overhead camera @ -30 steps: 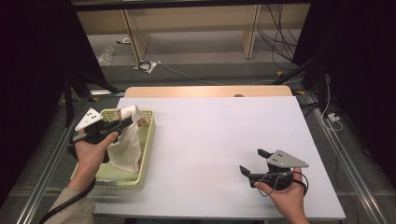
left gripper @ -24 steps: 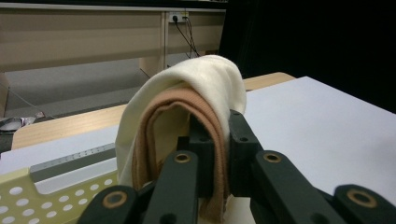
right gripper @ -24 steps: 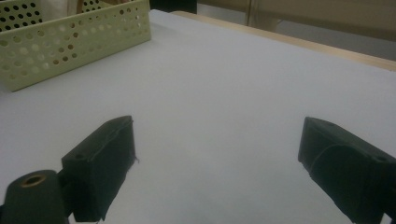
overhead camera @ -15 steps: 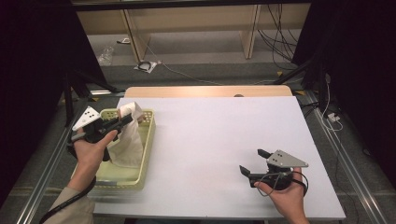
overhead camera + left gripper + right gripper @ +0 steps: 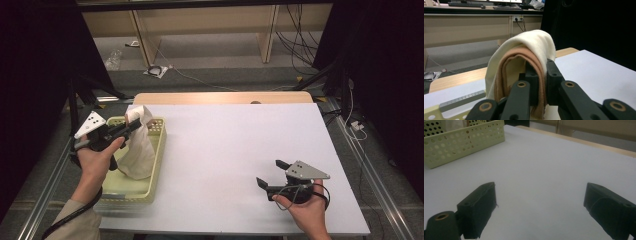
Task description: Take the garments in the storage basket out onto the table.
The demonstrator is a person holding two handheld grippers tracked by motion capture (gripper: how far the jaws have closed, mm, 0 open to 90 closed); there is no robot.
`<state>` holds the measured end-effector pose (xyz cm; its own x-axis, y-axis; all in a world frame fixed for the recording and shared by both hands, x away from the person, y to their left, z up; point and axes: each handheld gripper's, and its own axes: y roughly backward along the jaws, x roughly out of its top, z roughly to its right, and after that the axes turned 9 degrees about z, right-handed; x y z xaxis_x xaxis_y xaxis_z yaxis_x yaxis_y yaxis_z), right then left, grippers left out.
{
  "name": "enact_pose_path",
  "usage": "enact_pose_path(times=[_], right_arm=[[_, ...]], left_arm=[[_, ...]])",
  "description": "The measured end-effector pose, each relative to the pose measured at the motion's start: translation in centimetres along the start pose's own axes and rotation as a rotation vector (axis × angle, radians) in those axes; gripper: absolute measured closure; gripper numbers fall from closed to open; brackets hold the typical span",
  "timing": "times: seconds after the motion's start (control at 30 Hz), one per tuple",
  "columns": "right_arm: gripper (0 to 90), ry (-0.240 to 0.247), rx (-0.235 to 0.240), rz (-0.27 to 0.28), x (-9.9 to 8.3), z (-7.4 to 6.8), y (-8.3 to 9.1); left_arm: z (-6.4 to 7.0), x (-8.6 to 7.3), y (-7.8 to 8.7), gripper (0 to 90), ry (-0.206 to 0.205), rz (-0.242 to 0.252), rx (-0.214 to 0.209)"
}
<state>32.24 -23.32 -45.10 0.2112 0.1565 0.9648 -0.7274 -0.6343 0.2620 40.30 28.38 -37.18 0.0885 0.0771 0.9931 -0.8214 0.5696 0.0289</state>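
A cream cloth [image 5: 139,145] with a tan inner layer hangs from my left gripper [image 5: 134,126], which is shut on its top fold above the pale green perforated basket [image 5: 156,150] at the table's left. In the left gripper view the cloth [image 5: 529,47] drapes over the closed jaws, tan ribbing showing beneath. My right gripper [image 5: 270,174] rests low over the white table near the front right, jaws wide apart with nothing between them. Its own view shows the gripper [image 5: 541,207] above bare tabletop.
The white table [image 5: 240,145] has a wooden strip [image 5: 220,98] along its far edge. The basket wall [image 5: 464,140] stands at the upper left of the right gripper view. Beyond the table are desk legs and cables on the floor.
The left gripper has lifted the cloth slightly higher and shifted a little toward the left. The right gripper has stayed put.
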Motion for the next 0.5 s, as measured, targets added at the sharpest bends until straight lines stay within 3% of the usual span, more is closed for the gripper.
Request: enact_pose_path(times=[0.5], right_arm=[[11.9, -0.001, -0.005, -0.004, 0.0, 0.0, 0.1]], left_arm=[[0.2, 1.2, 0.2, 82.6, 0.010, 0.034, 0.002]])
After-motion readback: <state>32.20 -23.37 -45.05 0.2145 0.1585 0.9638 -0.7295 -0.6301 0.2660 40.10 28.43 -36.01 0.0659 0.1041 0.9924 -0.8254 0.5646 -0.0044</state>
